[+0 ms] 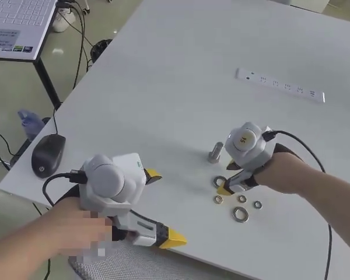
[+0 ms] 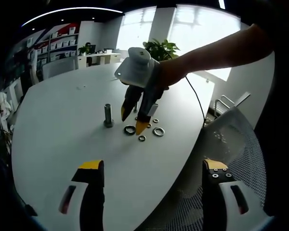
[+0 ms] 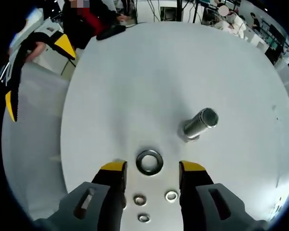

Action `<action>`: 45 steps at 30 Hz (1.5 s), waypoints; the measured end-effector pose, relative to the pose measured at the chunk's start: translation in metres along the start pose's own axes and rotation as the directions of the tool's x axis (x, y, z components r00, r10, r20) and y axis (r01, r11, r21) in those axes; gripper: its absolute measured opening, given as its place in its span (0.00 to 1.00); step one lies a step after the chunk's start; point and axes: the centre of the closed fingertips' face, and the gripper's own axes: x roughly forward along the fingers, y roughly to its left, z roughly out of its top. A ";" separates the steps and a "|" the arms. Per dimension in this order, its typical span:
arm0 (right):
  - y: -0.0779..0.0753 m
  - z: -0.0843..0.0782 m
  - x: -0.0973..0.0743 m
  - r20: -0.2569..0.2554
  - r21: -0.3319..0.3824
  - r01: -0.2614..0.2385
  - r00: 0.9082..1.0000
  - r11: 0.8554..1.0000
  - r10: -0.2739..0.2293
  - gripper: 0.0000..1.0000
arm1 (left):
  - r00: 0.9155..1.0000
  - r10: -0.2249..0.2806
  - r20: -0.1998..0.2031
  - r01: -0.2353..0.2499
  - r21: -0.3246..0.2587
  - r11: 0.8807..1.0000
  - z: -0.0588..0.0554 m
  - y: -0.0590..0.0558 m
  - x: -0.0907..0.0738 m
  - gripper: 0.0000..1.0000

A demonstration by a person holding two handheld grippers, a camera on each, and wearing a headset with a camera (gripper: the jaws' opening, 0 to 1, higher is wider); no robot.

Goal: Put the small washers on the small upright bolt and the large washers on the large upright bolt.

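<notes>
A grey metal bolt (image 1: 216, 153) stands upright on its head on the white table (image 1: 163, 87). Just beside it, on the person's side, 5 flat silver washers lie loose: 2 large and 3 small.

The right gripper (image 1: 227, 182) points down into this group. In the right gripper view, the right gripper (image 3: 152, 167) has its 2 yellow-tipped jaws apart. The first large washer (image 3: 150, 161) lies flat between them with a gap on either side, so the jaws are spread around it and grip nothing. I cannot tell whether the tips touch the table. This washer is near the bolt (image 3: 200, 123) but apart from it.

The 3 small washers (image 1: 242, 199) lie a little nearer the person. The second large washer (image 1: 240, 214) lies closest to the near table edge.

The left gripper (image 1: 164, 206) hangs over the near edge of the table, well apart from the washers. In the left gripper view, the left gripper (image 2: 153, 166) has its jaws spread wide and empty.

A black computer mouse (image 1: 46, 154) sits by the table's left corner. A white power strip (image 1: 280, 85) lies on the far side of the table.
</notes>
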 end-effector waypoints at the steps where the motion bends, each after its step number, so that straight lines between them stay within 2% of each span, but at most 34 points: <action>1: 0.000 -0.001 0.002 -0.005 -0.004 0.003 1.000 1.000 -0.003 0.44 | 1.000 -0.002 0.000 0.002 -0.001 1.000 0.000 0.000 0.000 0.83; 10: -0.005 -0.003 0.003 -0.037 -0.015 0.039 0.999 0.999 -0.040 0.38 | 1.000 -0.007 0.006 0.007 0.003 1.000 0.001 -0.002 0.000 0.82; 16: 0.001 -0.003 0.004 -0.050 -0.031 0.038 0.998 0.999 -0.040 0.33 | 1.000 -0.009 0.003 0.009 0.003 1.000 0.000 -0.001 0.000 0.81; 27: -0.004 -0.004 0.005 -0.068 -0.026 0.037 0.997 0.999 -0.039 0.28 | 1.000 -0.005 0.004 0.005 0.001 1.000 0.001 0.000 -0.001 0.80; 33: -0.002 -0.004 0.006 -0.107 -0.057 0.037 0.993 0.998 -0.043 0.25 | 1.000 -0.008 -0.002 0.008 0.002 1.000 -0.002 -0.003 -0.002 0.77; 38: -0.003 -0.004 0.005 -0.140 -0.044 0.037 0.989 0.998 -0.043 0.23 | 1.000 0.004 0.001 -0.004 -0.001 1.000 -0.001 -0.003 -0.003 0.77; 40: -0.002 -0.005 0.005 -0.161 -0.079 0.034 0.986 0.996 -0.047 0.22 | 1.000 0.003 0.002 -0.003 -0.002 1.000 -0.001 -0.003 -0.003 0.77; 45: -0.004 -0.006 0.004 -0.141 -0.045 0.040 0.989 0.998 -0.046 0.20 | 1.000 0.013 -0.016 -0.012 0.013 1.000 -0.001 -0.004 -0.006 0.75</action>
